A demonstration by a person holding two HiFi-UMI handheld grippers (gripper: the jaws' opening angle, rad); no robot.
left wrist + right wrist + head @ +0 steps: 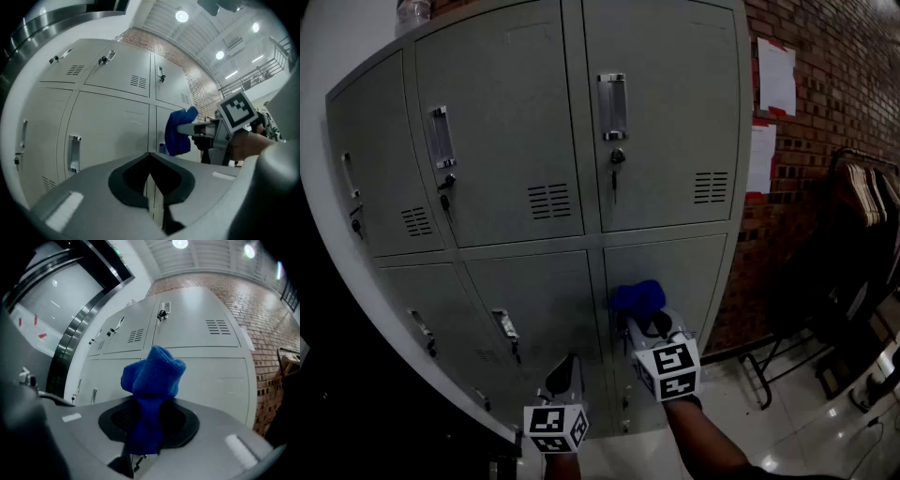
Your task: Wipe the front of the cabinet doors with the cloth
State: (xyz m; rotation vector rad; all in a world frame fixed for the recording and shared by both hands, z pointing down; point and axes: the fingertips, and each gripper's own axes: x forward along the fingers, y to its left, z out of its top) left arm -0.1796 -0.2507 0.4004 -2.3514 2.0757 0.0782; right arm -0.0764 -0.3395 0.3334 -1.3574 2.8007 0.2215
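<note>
A grey metal locker cabinet (534, 141) with two rows of doors fills the head view. My right gripper (645, 323) is shut on a blue cloth (636, 296), which bunches out past the jaws close to the lower right door (675, 281). In the right gripper view the blue cloth (152, 380) stands up from the jaws in front of the cabinet doors (206, 366). My left gripper (565, 375) is lower and to the left, shut with nothing in it, pointing at the lower middle door (112, 126). The left gripper view also shows the cloth (178, 131) and the right gripper (199, 129).
A brick wall (834, 94) with paper sheets (776, 75) stands right of the cabinet. A black clothes rack (862, 187) with hangers and a metal frame (769, 366) sit on the shiny floor at the right. A dark column edges the cabinet's left side.
</note>
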